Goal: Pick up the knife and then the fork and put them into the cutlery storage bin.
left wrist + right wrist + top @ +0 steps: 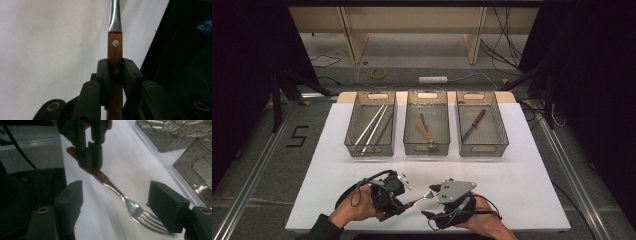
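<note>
Left gripper [404, 204], near the front edge of the white table [532, 195], was clamped on the brown wooden handle of a steel fork [421, 198]; in the left gripper view both black jaws pressed flat against the handle sides of the fork [115, 62], below the upper rivet. Fork was held off the table, tines pointing toward the right gripper [432, 192]. Right gripper jaws stood wide apart, released, with the fork's tines [142, 216] between them, no pad touching. The left gripper [91, 162] appeared there gripping the handle from above. Three clear plastic mesh bins [427, 145] sat in a row further back on the table, well apart from the fork, each holding utensils.
</note>
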The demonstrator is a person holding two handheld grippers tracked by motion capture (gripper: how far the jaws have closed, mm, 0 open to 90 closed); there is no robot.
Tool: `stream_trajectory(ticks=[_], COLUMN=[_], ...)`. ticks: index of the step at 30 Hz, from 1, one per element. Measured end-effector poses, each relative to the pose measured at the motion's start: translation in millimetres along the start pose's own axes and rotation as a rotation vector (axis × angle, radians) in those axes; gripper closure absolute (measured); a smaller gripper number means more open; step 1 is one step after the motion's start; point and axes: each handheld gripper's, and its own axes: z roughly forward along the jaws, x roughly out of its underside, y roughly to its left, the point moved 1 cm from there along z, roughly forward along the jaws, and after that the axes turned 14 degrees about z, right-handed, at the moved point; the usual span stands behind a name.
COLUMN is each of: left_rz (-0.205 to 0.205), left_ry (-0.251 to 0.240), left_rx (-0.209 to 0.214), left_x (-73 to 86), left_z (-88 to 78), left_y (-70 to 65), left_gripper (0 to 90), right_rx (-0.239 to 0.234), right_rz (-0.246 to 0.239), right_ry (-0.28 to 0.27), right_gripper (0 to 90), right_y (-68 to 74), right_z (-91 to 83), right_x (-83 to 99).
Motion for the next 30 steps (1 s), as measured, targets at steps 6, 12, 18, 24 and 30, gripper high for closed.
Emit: stream_trajectory(ticks=[6,12,18,24,30], left_rz=[0.022,0.040,0.049,0.065,0.068], left_ry=[0.002,0.017,0.024,0.032,0.031], left_rx=[0.018,0.037,0.060,0.076,0.082], left_x=[-10.3,-18.2,-24.8,-29.2,-30.8], left_z=[-1.5,0.1,2.2,1.8,1.4], left_y=[-2.8,-3.3,-2.7,-4.0,-4.4], left_gripper=[76.1,76.1,76.1,76.1,76.1], right_rx=[0.036,0.053,0.088,0.124,0.139], right_rz=[-0.099,-0.181,-0.249,-0.337,-0.366], right_ry=[0.045,0.089,0.118,0.145,0.164], right_gripper=[30.2,33.1,38.4,47.6,56.7], right_y=[10.7,15.4,19.2,22.0,25.7], right_z=[11.7,21.7,29.4,35.0,39.7], right_x=[-1.0,1.2,4.3,8.7,11.0])
